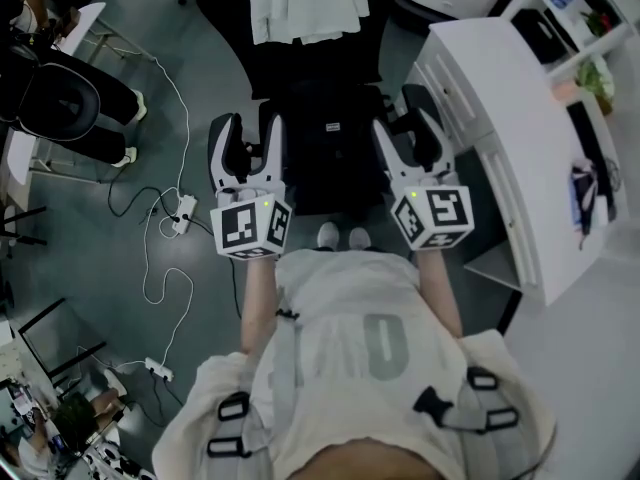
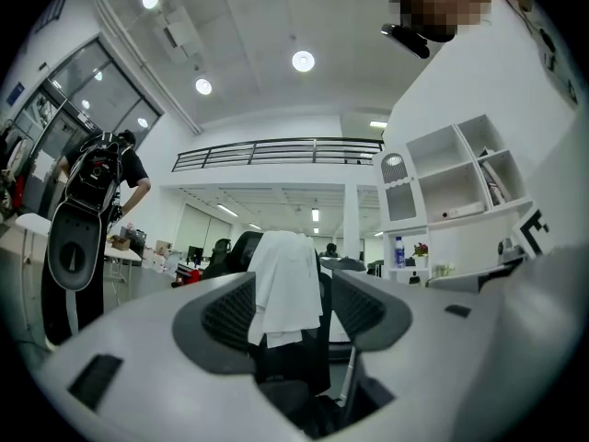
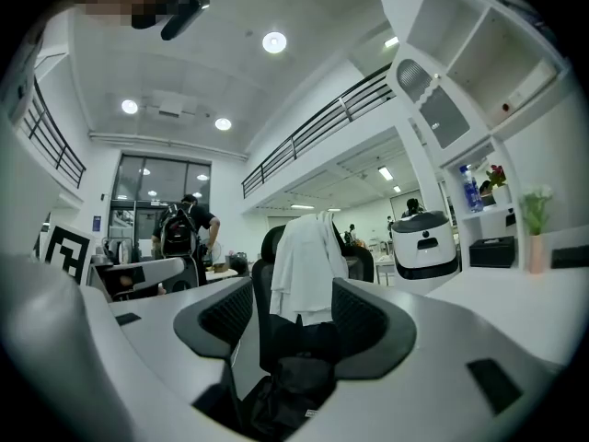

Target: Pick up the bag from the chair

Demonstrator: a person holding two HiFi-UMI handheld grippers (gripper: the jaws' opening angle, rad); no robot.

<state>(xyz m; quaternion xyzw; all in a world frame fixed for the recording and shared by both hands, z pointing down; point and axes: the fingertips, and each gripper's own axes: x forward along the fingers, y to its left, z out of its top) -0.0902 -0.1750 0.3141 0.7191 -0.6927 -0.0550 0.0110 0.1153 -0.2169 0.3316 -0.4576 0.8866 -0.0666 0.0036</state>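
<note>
Left gripper [image 1: 248, 133] and right gripper [image 1: 405, 118]: jaws of both spread, nothing between the pads. Just ahead, between them, the black bag [image 1: 328, 158] sits on the chair [image 3: 267, 325] seat, ungripped. Judged: pickup not yet begun; grasp and lift remain. Bag's white label [image 1: 333, 128] too small to read.

Black bag [image 1: 325, 163], black chair [image 1: 225, 18], white cloth [image 1: 305, 3], grey floor [image 1: 80, 218], white desk [image 1: 500, 118], white cable [image 1: 150, 278]
</note>
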